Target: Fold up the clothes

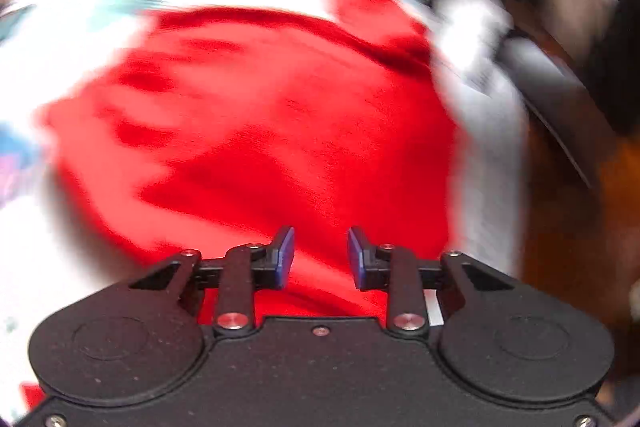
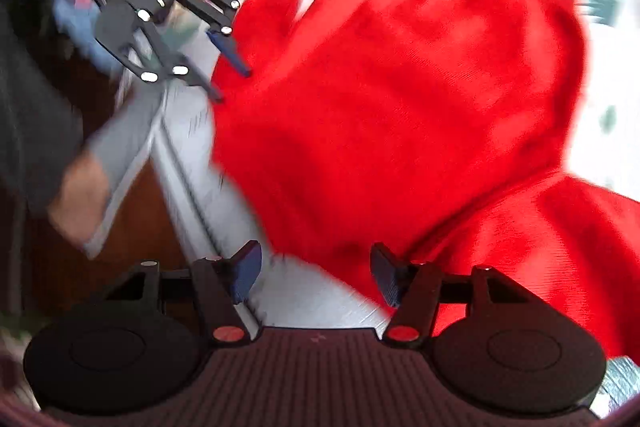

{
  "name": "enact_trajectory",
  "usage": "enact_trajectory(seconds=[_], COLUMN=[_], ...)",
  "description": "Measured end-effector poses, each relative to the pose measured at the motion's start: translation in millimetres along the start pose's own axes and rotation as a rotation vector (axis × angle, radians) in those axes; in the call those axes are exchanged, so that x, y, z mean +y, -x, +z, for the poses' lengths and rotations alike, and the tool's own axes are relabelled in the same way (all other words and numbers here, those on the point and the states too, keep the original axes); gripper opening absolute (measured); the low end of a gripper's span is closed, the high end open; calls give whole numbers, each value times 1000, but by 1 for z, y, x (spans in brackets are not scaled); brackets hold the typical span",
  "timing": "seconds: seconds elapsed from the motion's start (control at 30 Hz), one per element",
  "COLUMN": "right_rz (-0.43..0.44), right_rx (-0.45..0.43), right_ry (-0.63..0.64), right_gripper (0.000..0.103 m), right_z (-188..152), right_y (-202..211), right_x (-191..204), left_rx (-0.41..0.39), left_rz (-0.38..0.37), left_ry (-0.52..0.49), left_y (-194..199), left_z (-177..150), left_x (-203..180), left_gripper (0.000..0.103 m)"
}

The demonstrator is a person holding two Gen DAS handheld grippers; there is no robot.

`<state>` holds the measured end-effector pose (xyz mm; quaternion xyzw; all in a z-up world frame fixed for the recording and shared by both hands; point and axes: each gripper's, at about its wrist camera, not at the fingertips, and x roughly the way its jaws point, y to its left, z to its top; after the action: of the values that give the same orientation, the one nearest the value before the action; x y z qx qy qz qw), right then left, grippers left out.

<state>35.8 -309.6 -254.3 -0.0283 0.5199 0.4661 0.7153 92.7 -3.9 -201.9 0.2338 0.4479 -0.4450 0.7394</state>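
A red garment (image 1: 256, 131) lies spread and wrinkled on a white patterned sheet (image 1: 72, 39); it also shows in the right wrist view (image 2: 400, 115). My left gripper (image 1: 320, 255) is open and empty, just above the garment's near edge. It shows in the right wrist view (image 2: 230, 75) at the garment's left edge. My right gripper (image 2: 316, 275) is open and empty, over the garment's near edge and the sheet's border. Both views are blurred by motion.
The white sheet (image 2: 600, 107) has teal and blue prints. A grey-white bed edge (image 2: 192, 195) runs along the garment's side, with brown floor (image 2: 136, 227) beyond it. Dark furniture (image 1: 580, 7) stands at the right of the left wrist view.
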Motion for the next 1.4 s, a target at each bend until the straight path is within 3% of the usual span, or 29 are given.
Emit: enact_trajectory(seconds=[0.1,0.2,0.3,0.4,0.5,0.63,0.73,0.87,1.03,1.17,1.23,1.4], right_rz=[-126,-356,-627,-717,-743,-781,-770,-786,-841,-812,-720,-605], right_rx=[-135,-220,-231,-261,-282,-203,-237,-239,-224,-320,-331,-196], right_ry=[-154,-312,-445,-576,-617,-529,-497,-332,-133,-167,-165,-105], right_gripper=[61,61,62,59,59,59,43,26,27,29,30,31], right_z=[3,-4,-17,-34,-44,-39,-36,-14,9,18,15,-25], right_y=[39,69,82,87,91,77,77,68,48,67,76,41], right_x=[-39,-78,-109,-133,-146,-161,-167,-166,-168,-150,-128,-75], left_rx=[-81,-118,-113,-103,-74,-53,-38,-21,-21,-55,-73,-85], left_rz=[161,259,291,264,262,240,226,211,221,229,222,211], left_ry=[176,369,530,599,575,522,488,453,461,492,511,524], left_y=[4,-1,-10,-21,-28,-39,-49,-58,-57,-45,-41,-35], left_z=[14,24,25,29,33,37,40,41,38,35,32,27], left_x=[56,110,155,181,182,170,161,153,153,154,155,154], left_gripper=[28,28,28,32,32,32,32,32,32,32,32,32])
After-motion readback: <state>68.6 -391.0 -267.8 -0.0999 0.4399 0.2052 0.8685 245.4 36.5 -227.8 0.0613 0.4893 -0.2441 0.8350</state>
